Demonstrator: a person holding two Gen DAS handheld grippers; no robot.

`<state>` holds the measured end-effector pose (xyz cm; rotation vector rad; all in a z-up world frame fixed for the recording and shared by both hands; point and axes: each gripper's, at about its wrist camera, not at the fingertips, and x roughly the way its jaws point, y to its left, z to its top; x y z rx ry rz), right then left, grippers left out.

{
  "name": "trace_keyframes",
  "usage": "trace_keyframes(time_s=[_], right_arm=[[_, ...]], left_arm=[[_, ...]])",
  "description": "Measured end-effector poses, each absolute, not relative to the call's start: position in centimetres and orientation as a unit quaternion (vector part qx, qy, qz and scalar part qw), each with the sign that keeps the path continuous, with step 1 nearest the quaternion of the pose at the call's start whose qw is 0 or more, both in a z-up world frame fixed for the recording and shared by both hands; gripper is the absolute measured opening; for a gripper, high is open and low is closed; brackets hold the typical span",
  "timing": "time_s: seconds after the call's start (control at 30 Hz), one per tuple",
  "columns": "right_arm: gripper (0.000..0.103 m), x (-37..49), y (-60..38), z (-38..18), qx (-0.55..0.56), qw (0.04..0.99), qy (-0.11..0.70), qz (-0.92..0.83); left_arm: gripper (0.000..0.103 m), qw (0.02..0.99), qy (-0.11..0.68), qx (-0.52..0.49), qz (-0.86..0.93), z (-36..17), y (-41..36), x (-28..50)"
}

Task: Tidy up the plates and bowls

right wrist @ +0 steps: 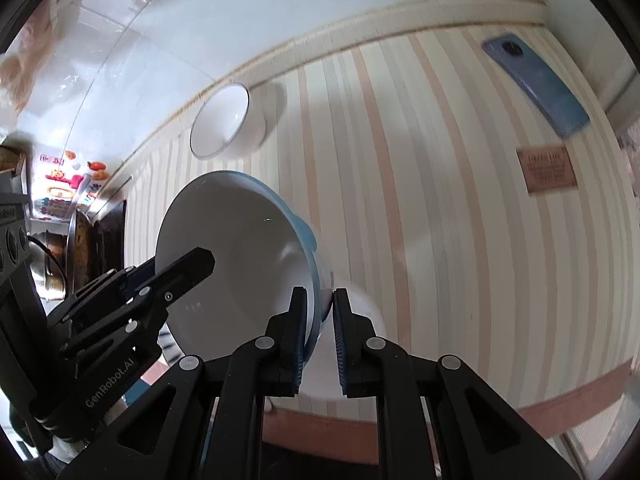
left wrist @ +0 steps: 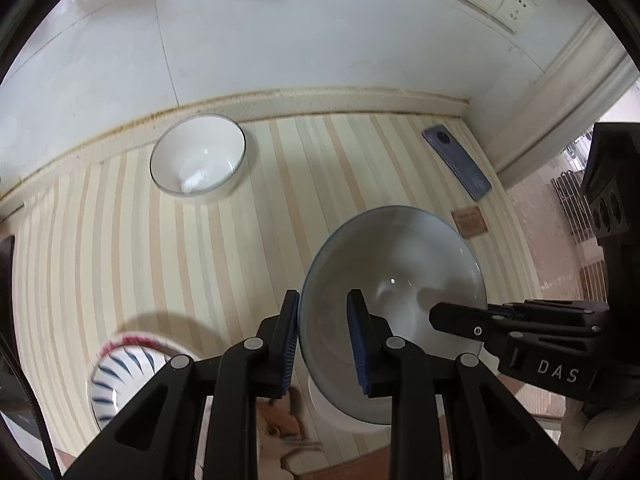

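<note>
A striped tablecloth [left wrist: 248,240] covers the table against a white tiled wall [left wrist: 280,28]. Above it, a blue-rimmed bowl [left wrist: 394,292] is lifted and tilted — both grippers pinch its rim from opposite sides. The left gripper [left wrist: 326,344] has one finger inside the rim and one outside; the right gripper [right wrist: 320,336] clamps the opposite edge the same way. A white bowl [left wrist: 198,156] sits near the wall, well apart. A blue-striped bowl [left wrist: 120,376] rests by the table's near edge. A blue phone [left wrist: 456,162] lies in the far corner, beside a small brown card [left wrist: 470,222].
</note>
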<state>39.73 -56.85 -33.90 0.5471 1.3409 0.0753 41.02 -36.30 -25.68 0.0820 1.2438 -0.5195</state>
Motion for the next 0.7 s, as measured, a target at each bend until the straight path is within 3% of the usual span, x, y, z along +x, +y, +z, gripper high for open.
trace_keyframes(time_s=[0.7], right_arm=[[0.014,36.2,-56.2,-40.5,0.244,0.702,0.668,0.030]], left_arm=[[0.021,0.735,0.631,0.082,-0.235,-31.2,-37.6,37.1]])
